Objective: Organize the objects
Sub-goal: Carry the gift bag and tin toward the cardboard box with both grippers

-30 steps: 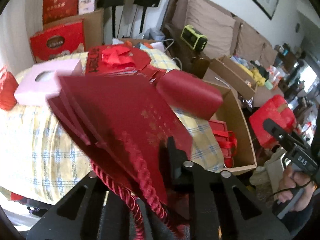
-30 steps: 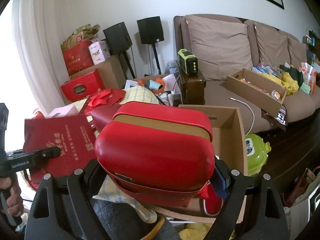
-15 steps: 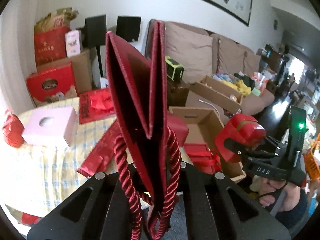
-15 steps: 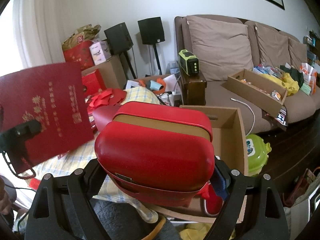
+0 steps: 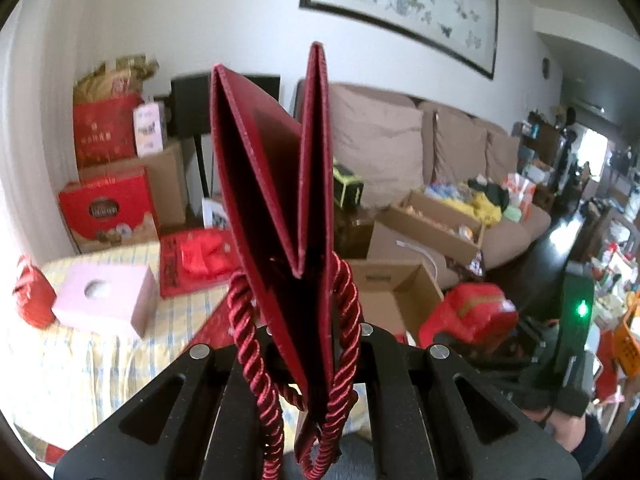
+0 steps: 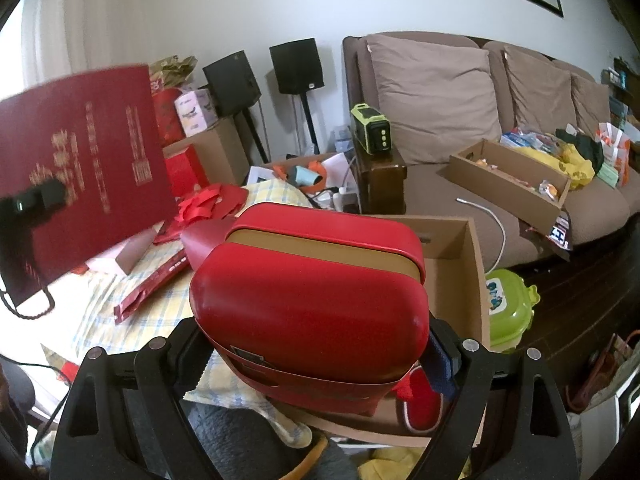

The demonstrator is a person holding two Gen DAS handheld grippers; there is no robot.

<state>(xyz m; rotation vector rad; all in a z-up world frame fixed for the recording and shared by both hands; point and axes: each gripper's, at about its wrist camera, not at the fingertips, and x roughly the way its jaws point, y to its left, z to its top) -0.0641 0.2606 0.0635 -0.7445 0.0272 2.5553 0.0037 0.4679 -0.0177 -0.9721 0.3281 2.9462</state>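
While the left wrist view looks at the dark red paper gift bag with twisted rope handles (image 5: 304,208) from its thin edge, the right wrist view shows its flat side (image 6: 84,168) with gold writing, held up in the air at the left. The left gripper (image 5: 316,340) has its jaws squeezed almost shut on the bag, near the rope handles. Its jaws have just been closing, with the bag between them.

The right gripper (image 6: 316,344) has its jaws stretched wide around a shiny red box with rounded corners and a tan band (image 6: 312,304), and they press on both its sides. This box fills the right wrist view. In the left wrist view it is small (image 5: 468,316), low on the right, with a green light on the black tool beside it.

Only the left wrist view shows the pink tissue box (image 5: 106,300) well. It sits on the worktop with the yellow checked cloth (image 5: 80,364). A flat red packet with red bows (image 5: 196,260) lies behind it on the cloth.

An open brown cardboard box (image 6: 452,264) stands by the worktop, just past the red box. Behind it are a brown sofa with big cushions (image 6: 440,96), two black speakers on stands (image 6: 296,66) and a lime green plastic tub (image 6: 508,308) on the dark floor.
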